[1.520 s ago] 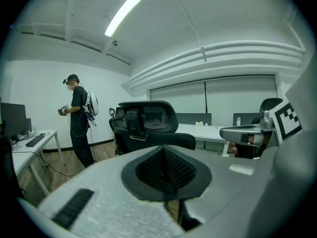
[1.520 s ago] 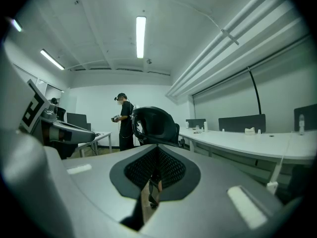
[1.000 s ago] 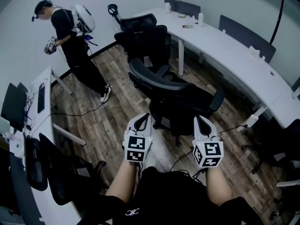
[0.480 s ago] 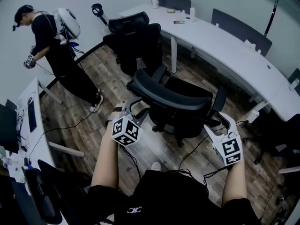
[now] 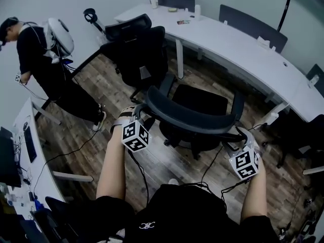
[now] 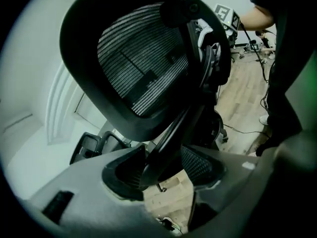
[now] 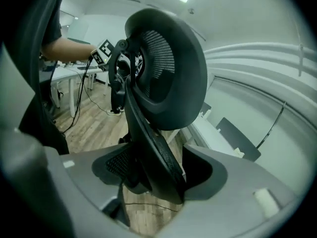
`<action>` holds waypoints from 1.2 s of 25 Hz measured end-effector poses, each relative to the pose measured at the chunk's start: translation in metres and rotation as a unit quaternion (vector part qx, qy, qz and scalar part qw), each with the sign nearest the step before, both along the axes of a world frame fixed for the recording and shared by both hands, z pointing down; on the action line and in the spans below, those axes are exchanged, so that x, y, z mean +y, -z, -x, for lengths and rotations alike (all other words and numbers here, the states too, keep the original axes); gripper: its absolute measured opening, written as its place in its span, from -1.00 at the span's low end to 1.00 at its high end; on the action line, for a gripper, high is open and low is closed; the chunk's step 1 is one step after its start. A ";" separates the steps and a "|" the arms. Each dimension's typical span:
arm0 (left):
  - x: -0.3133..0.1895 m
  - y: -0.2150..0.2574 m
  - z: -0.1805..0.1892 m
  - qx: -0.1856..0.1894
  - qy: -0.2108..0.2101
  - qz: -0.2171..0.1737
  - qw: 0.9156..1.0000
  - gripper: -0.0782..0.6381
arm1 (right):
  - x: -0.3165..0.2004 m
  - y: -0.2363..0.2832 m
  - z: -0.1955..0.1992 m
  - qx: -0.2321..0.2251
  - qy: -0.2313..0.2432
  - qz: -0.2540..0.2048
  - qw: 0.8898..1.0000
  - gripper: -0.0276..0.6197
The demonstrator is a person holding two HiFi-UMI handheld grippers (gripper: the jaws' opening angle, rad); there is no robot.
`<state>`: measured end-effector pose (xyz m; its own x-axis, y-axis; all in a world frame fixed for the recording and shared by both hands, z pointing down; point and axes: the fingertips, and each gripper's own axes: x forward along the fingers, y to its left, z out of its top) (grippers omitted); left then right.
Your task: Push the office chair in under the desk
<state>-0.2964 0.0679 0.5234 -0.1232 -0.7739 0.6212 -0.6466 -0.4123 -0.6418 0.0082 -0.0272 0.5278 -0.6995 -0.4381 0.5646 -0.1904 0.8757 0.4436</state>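
Observation:
A black mesh-backed office chair (image 5: pixel 190 118) stands on the wood floor with its back toward me and its seat toward the long white curved desk (image 5: pixel 243 44). My left gripper (image 5: pixel 142 116) is at the left edge of the backrest and my right gripper (image 5: pixel 236 136) at the right edge. In the left gripper view the backrest (image 6: pixel 143 63) looms close, and its frame edge runs between the opening jaws of the left gripper (image 6: pixel 166 165). In the right gripper view the backrest (image 7: pixel 163 63) edge likewise lies inside the opening jaws of the right gripper (image 7: pixel 158 170). I see no firm pinch on either side.
A second black chair (image 5: pixel 136 54) stands behind the first, near the desk's left end. A person (image 5: pixel 45 59) with a backpack stands at the left. Cables (image 5: pixel 66 151) trail over the floor. A side desk with a monitor (image 5: pixel 7 158) is at the far left, and another dark chair (image 5: pixel 304 135) at the right.
Both grippers moved from close together in front of me out to the two sides of the chair back. Their jaws went from shut to spread wide around its edges.

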 end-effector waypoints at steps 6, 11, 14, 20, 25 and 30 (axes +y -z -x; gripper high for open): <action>-0.008 -0.003 0.006 0.022 -0.041 0.011 0.999 -0.13 | -0.008 -0.003 0.003 0.019 -0.026 -0.036 0.999 0.05; -0.014 -0.004 0.007 0.033 -0.064 -0.012 0.997 -0.14 | -0.014 -0.009 0.004 0.031 -0.055 -0.028 0.998 0.06; -0.020 -0.003 0.008 0.035 -0.072 -0.024 0.997 -0.15 | -0.024 -0.012 0.002 0.063 -0.095 -0.053 0.992 0.06; -0.036 -0.004 0.012 0.047 -0.086 -0.031 0.995 -0.15 | -0.041 -0.015 0.003 0.079 -0.123 -0.067 0.987 0.03; -0.059 -0.003 0.013 0.065 -0.087 -0.035 0.993 -0.15 | -0.060 -0.015 0.003 0.077 -0.133 -0.063 0.986 0.04; -0.080 -0.001 0.018 0.084 -0.098 -0.032 0.991 -0.15 | -0.077 -0.013 0.007 0.080 -0.145 -0.060 0.984 0.05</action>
<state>-0.3145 -0.0123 0.5243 0.1349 -0.8114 0.5687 -0.6574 -0.5027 -0.5613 0.0015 -0.1044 0.5404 -0.4415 -0.6772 0.5886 -0.3443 0.7337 0.5858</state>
